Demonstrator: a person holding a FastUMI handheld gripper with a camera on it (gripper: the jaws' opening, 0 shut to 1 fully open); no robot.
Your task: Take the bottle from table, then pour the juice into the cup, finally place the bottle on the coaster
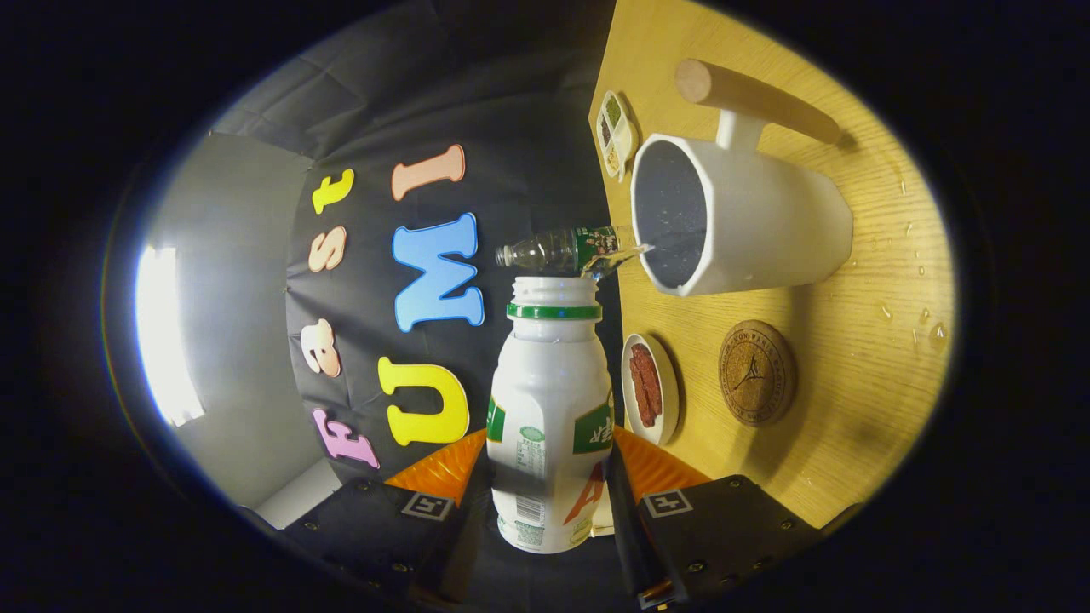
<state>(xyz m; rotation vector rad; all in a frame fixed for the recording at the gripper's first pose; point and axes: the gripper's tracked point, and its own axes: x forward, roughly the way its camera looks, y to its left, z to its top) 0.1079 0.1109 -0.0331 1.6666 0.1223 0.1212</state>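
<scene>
My gripper (549, 481) is shut on a white plastic bottle (552, 400) with green label patches and a green neck ring; its cap is off. The view is rolled about a quarter turn, so the bottle lies tipped sideways relative to the wooden table (860, 409). A thin stream of liquid (617, 257) runs from the bottle's mouth towards the dark opening of the white cup (749, 221), which has a wooden handle (758, 98). A round cork coaster (756, 372) lies on the table beside the cup, beyond my fingers.
A small white dish (651, 389) with reddish-brown food sits between the bottle and the coaster. A clear water bottle (558, 249) with a green label lies past the bottle's mouth. A small divided dish (615, 134) is behind the cup. Droplets (924, 319) dot the table.
</scene>
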